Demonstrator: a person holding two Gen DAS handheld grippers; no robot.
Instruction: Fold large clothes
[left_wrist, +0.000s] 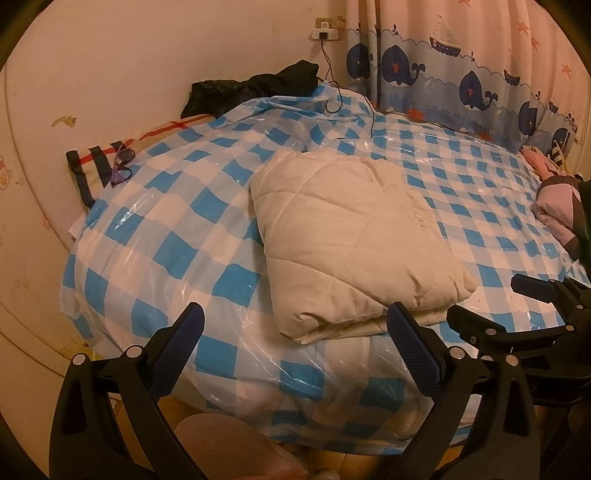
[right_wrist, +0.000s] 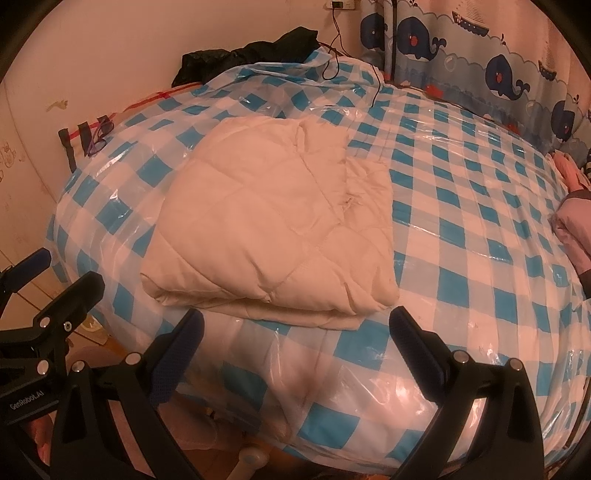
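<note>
A bed (left_wrist: 177, 229) under blue-checked plastic filled the left wrist view; the folded cream quilt (left_wrist: 351, 236) lay at centre, the left gripper (left_wrist: 295, 325) spread empty at six o'clock. In the right view, the right gripper (right_wrist: 295, 328) gaped likewise below the quilt.

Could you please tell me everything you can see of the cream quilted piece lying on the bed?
The cream piece is padded, soft-looking fabric stitched in diagonal quilting lines. It is folded into a thick, roughly rectangular bundle, with layered edges showing at its near side and a rumpled flap along its right. It lies flat near the bed's front edge on the blue-and-white checked plastic cover. Both grippers, left and right, are open and just short of it, not touching.
</note>
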